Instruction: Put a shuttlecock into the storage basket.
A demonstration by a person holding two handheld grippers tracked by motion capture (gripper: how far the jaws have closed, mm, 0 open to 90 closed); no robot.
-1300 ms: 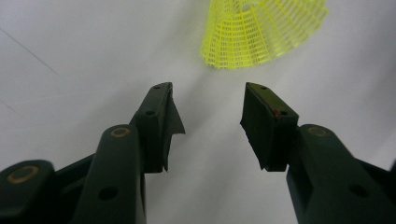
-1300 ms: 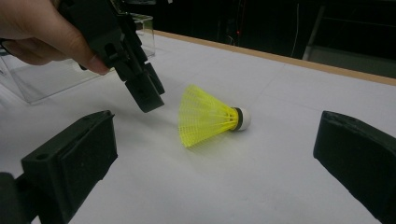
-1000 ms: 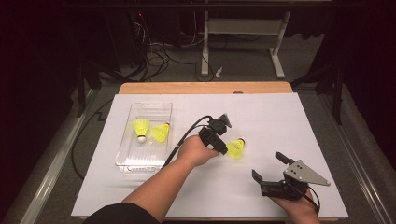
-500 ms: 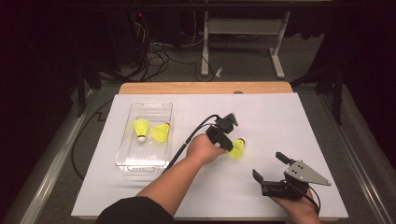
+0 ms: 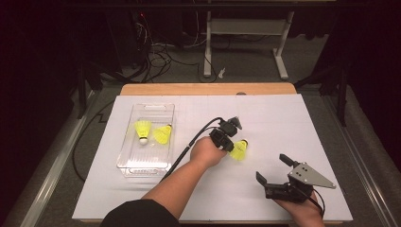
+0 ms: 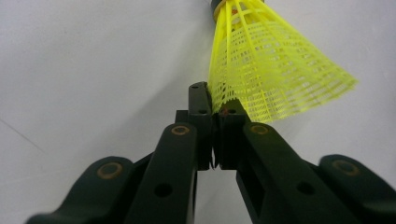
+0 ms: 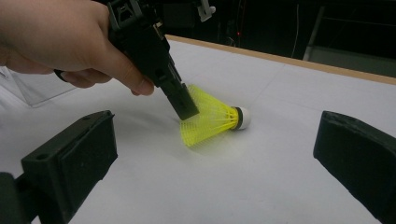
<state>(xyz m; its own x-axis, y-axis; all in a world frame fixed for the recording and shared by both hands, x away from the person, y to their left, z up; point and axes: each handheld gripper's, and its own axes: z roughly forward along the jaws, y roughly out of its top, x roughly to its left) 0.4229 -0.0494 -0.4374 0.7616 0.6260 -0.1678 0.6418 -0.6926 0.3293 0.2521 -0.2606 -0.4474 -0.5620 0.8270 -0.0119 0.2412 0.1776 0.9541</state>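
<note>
Toward the table's (image 5: 142, 198) right near quarter, left gripper (image 5: 231, 146) jaws, just closing, pinch the yellow shuttlecock's (image 5: 239, 150) skirt rim, apparently still on the sheet; right gripper (image 5: 274, 170) gapes empty beside.

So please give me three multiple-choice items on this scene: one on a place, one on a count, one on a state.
1. Where does the shuttlecock outside the tray lie?
A. on the white table sheet
B. on the floor
C. on the wooden edge

2. How many shuttlecocks lie in the tray?
A. one
B. two
C. four

3. How is the left claw?
A. wide open above the tray
B. shut on the shuttlecock's skirt
C. lying on the table, let go

Key: 1 A, it lies on the sheet in the right gripper view. 2 B, two yellow ones show inside. 3 B, the jaws have just been closing and now pinch the mesh rim.
</note>
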